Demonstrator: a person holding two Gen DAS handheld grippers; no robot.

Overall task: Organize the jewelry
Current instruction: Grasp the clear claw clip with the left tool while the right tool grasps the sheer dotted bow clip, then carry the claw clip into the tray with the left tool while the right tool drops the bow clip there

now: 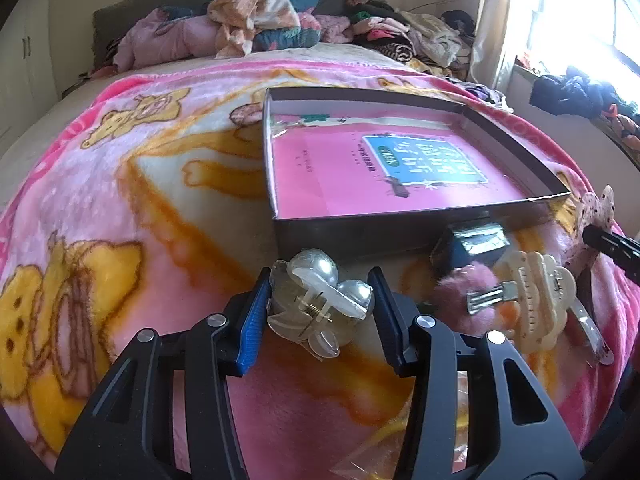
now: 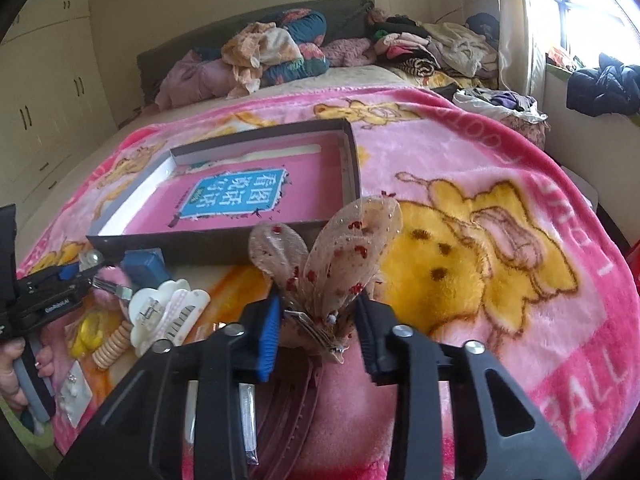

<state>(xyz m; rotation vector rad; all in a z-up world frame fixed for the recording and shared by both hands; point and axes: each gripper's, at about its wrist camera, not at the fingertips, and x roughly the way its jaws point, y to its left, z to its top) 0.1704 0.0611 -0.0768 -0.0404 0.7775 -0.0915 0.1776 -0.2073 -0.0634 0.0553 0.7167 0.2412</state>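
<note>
My left gripper (image 1: pixel 320 296) is shut on a clear hair claw with two pearls (image 1: pixel 316 280), low over the pink blanket. The claw sits crosswise between the blue pads. My right gripper (image 2: pixel 320 312) is shut on the base of a beige mesh bow clip with red dots (image 2: pixel 340 248); the bow's loops stand up above the fingers. Just beyond both grippers lies a shallow dark box (image 1: pixel 360 236) (image 2: pixel 180 244) with a pink book flat inside. In the right wrist view the left gripper (image 2: pixel 86 270) shows at the left edge, with the pearl claw at its tip.
Between the grippers lie a cream claw clip (image 1: pixel 540 296), a pink fluffy clip (image 1: pixel 456 292), a small blue box (image 1: pixel 468 248), a white claw clip (image 2: pixel 160 312), a spiral hair tie (image 2: pixel 114 346) and a yellow piece (image 2: pixel 90 332). Piled clothes (image 1: pixel 260 20) fill the bed's head. A hand (image 2: pixel 16 364) grips the left handle.
</note>
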